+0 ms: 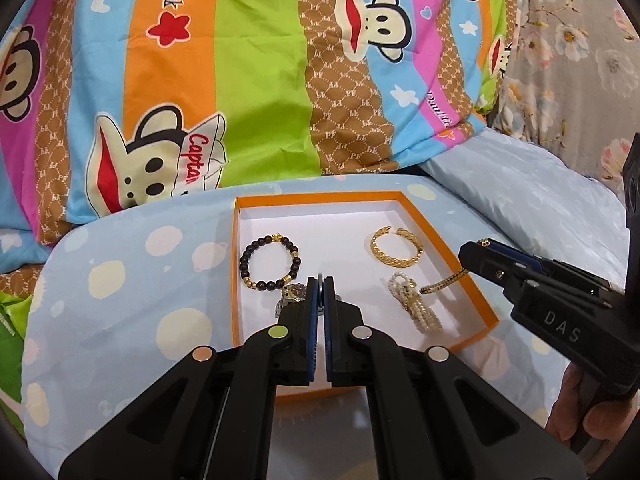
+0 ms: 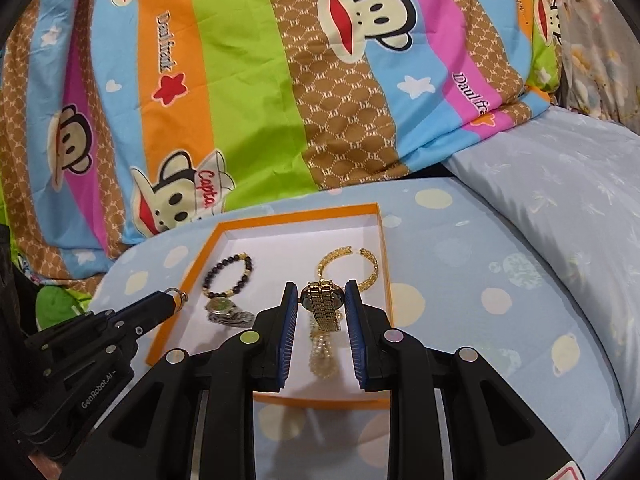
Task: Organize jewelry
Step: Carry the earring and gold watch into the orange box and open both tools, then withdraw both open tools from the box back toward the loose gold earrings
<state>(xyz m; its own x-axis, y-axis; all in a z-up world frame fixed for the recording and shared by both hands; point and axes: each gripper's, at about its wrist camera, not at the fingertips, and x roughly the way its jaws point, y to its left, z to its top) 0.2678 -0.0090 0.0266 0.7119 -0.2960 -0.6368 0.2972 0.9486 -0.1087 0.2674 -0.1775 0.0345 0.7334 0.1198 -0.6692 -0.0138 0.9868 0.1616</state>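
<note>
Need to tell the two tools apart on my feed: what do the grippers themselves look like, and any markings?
Both are black plastic with angular linkage arms, round silvery studs at the pivots and blue ribbed pads. The right gripper carries raised "DAS" lettering on its side; the left gripper shows white "GenRobot.AI" print. No cables or sleeves visible.

I look over a bed where a pale blue sheet dotted with cream circles spreads out in front, a bright striped quilt printed with cartoon monkeys is bunched up behind it, a light blue pillow lies at the right, and grey floral fabric shows beyond.
</note>
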